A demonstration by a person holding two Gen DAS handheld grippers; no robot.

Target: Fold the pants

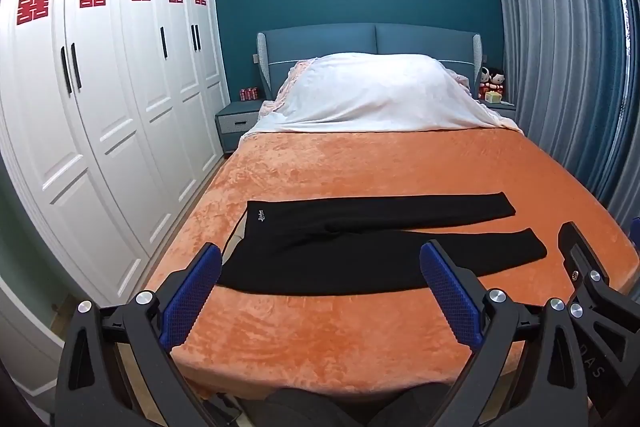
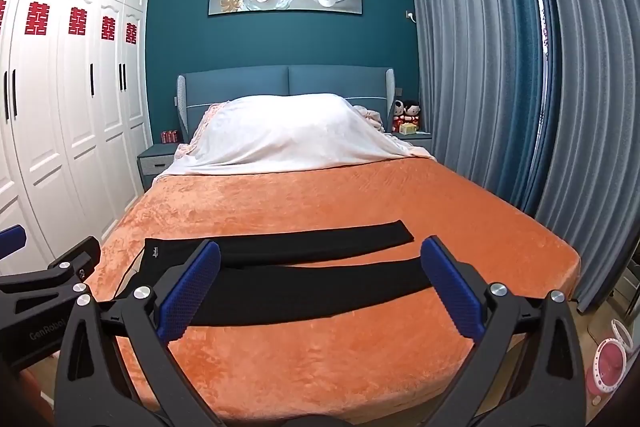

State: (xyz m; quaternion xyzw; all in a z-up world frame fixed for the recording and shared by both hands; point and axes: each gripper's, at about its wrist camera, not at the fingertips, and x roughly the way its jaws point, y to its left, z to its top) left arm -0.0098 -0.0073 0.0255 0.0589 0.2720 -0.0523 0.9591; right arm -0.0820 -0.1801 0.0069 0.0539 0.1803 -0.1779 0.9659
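Black pants (image 1: 360, 247) lie flat across the near part of the orange bed cover (image 1: 360, 171), waistband to the left, both legs spread apart and pointing right. They also show in the right wrist view (image 2: 288, 279). My left gripper (image 1: 320, 291) is open and empty, held above the near edge of the pants. My right gripper (image 2: 320, 291) is open and empty, also above the near leg. The right gripper's body shows at the right edge of the left wrist view (image 1: 584, 267). The left gripper's body shows at the left of the right wrist view (image 2: 60, 279).
A white quilt (image 1: 376, 95) is heaped at the head of the bed by the blue headboard (image 1: 368, 39). White wardrobes (image 1: 100, 99) line the left side. Grey curtains (image 1: 568, 47) hang on the right. Nightstands (image 1: 236, 123) flank the bed.
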